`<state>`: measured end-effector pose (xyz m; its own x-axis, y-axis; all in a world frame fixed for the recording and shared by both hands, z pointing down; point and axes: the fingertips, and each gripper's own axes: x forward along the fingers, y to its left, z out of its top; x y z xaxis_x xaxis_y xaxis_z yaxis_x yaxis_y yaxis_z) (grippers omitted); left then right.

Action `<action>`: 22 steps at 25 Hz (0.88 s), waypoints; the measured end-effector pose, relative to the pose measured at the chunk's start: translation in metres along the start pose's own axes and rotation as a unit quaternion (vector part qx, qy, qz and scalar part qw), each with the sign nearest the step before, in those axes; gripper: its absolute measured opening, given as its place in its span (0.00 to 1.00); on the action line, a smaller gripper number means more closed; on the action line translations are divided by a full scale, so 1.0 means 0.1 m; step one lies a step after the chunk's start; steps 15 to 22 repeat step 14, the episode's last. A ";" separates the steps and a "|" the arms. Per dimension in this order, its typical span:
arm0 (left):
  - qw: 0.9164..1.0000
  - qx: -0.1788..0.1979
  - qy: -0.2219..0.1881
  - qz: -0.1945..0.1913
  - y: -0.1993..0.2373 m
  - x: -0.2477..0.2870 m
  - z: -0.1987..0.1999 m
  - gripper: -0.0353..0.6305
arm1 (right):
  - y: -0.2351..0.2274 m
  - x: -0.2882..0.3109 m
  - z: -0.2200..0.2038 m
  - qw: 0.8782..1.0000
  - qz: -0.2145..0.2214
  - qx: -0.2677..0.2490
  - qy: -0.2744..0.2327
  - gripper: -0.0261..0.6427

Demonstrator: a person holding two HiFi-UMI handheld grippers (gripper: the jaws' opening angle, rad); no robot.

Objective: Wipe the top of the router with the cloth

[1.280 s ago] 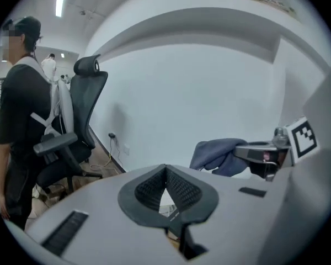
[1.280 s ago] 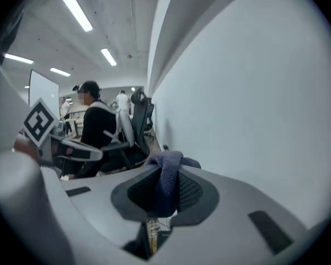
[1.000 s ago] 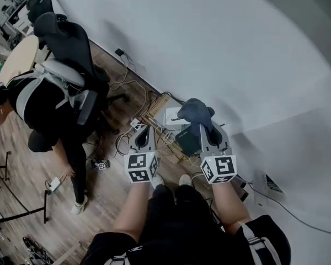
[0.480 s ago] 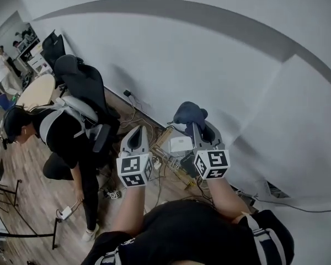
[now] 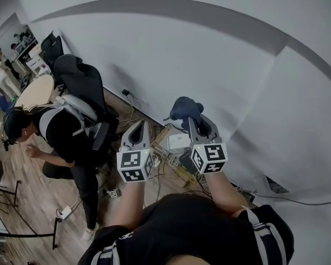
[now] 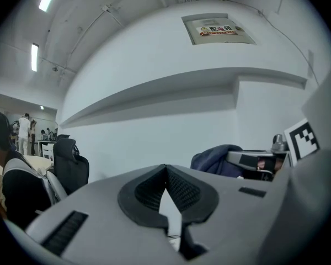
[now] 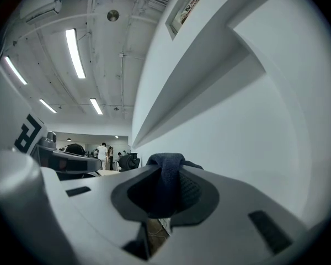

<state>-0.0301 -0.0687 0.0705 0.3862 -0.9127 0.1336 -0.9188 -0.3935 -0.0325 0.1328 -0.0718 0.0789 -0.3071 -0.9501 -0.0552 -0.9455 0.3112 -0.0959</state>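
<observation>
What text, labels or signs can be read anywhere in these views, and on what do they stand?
Wall sign: red characters, too blurred to read.
On the left gripper and right gripper: square marker patterns only, no words.
On the router and the cloth: no print legible.

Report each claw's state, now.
Left claw: closed, holding nothing.
Right claw: closed on the dark blue cloth.
</observation>
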 end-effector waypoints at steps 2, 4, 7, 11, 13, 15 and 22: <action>1.000 -0.003 -0.002 0.000 0.02 0.01 0.05 0.05 | 0.03 0.02 0.05 1.000 0.004 -0.004 -0.002 0.09; 1.000 -0.002 -0.006 0.002 0.04 -0.01 0.09 0.05 | 0.07 0.03 0.10 1.000 0.008 -0.006 -0.003 0.09; 1.000 0.005 -0.012 0.006 0.03 -0.07 0.13 0.05 | 0.12 0.00 0.14 1.000 0.013 -0.006 -0.007 0.09; 1.000 0.004 -0.011 0.007 0.03 -0.08 0.10 0.05 | 0.17 -0.01 0.14 1.000 0.021 -0.007 -0.010 0.09; 1.000 0.003 -0.011 0.006 0.03 -0.08 0.08 0.05 | 0.20 -0.01 0.14 1.000 0.025 -0.008 -0.012 0.09; 1.000 0.002 -0.011 0.006 0.02 -0.08 0.08 0.05 | 0.21 -0.02 0.15 1.000 0.027 -0.009 -0.013 0.09; 1.000 0.002 -0.011 0.006 0.02 -0.08 0.08 0.05 | 0.21 -0.02 0.15 1.000 0.027 -0.009 -0.013 0.09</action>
